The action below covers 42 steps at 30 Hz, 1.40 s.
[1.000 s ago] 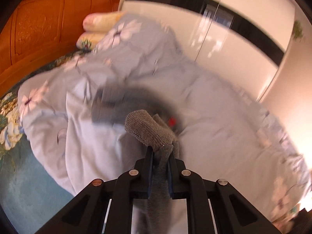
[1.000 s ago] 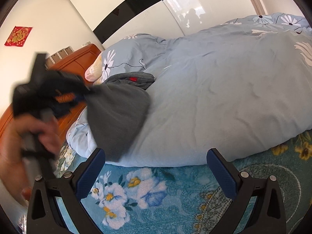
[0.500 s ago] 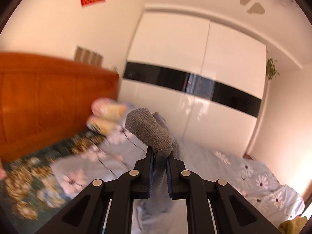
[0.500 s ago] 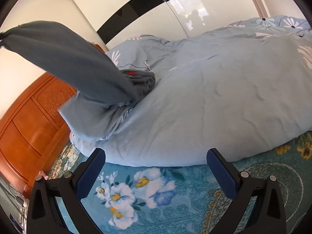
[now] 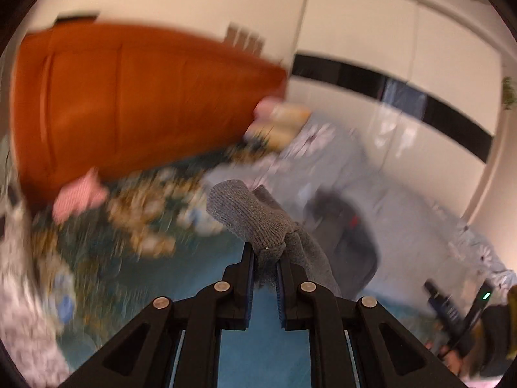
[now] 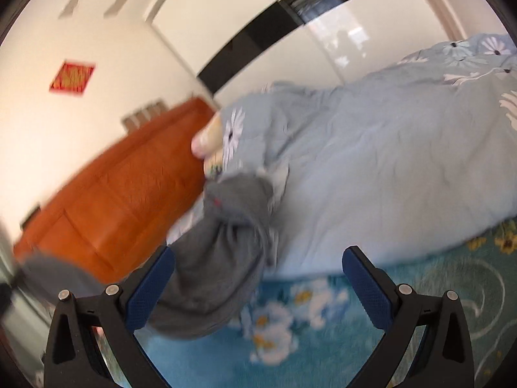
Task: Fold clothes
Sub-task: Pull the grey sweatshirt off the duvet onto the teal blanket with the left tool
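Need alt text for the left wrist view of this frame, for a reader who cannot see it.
The left gripper is clamped on a bunched grey knitted garment that trails away toward a bed with a pale blue floral duvet. The blurred background shows an orange wooden headboard, a white wardrobe and teal floral carpet.

Your right gripper (image 6: 258,286) stands with its blue-padded fingers (image 6: 150,291) wide apart and nothing between them. A grey garment (image 6: 223,258) stretches from the near edge of the bed, where its bunched part lies on the light blue quilt (image 6: 387,168), down past the left finger toward the frame's left edge. Below is a teal flowered sheet (image 6: 323,323). An orange wooden headboard (image 6: 129,200) stands at the left.
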Available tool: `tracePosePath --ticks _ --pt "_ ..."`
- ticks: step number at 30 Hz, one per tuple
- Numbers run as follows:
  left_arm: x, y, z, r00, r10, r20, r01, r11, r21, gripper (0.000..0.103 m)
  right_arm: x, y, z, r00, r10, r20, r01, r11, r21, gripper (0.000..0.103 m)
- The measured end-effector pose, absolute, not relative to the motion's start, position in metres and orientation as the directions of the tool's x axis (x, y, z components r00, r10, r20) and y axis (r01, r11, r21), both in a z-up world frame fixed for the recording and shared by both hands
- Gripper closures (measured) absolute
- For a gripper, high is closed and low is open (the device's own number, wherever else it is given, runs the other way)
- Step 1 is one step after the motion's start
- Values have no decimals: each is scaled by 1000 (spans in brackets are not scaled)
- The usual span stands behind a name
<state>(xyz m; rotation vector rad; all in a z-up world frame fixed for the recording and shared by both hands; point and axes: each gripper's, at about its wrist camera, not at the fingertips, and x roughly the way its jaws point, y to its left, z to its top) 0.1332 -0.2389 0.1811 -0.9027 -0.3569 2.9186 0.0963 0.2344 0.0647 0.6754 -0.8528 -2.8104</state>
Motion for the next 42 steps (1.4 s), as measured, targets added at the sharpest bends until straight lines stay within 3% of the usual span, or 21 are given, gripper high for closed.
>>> tracePosePath --ticks 4,9,16,23,27,31,37,42 --pt "148 -270 92 -728 181 -661 123 -914 -387 91 118 202 20 -793 -247 -557 -14 -907 421 0" --pt "165 -255 59 -709 198 -676 148 -896 -418 91 164 196 -28 -639 -323 -698 -14 -902 431 7" --pt "208 -256 85 -784 183 -593 169 -857 -487 91 203 214 -10 -637 -293 -713 -26 -916 400 9" --pt "253 -294 125 -863 105 -494 183 -846 -500 91 223 218 20 -662 -291 -691 -22 -914 406 9" --pt "273 -339 126 -873 14 -487 273 -815 -512 91 241 209 33 -668 -288 -687 5 -924 383 9" --pt "267 -393 105 -823 -32 -567 388 -760 -522 91 248 198 33 -639 -294 -710 22 -931 365 9" --pt "225 -403 78 -764 -46 -644 419 -793 -441 90 247 168 41 -593 -311 -743 96 -943 318 9" --pt "208 -417 46 -703 -9 -711 483 -740 -468 86 240 149 52 -586 -295 -755 114 -952 284 9"
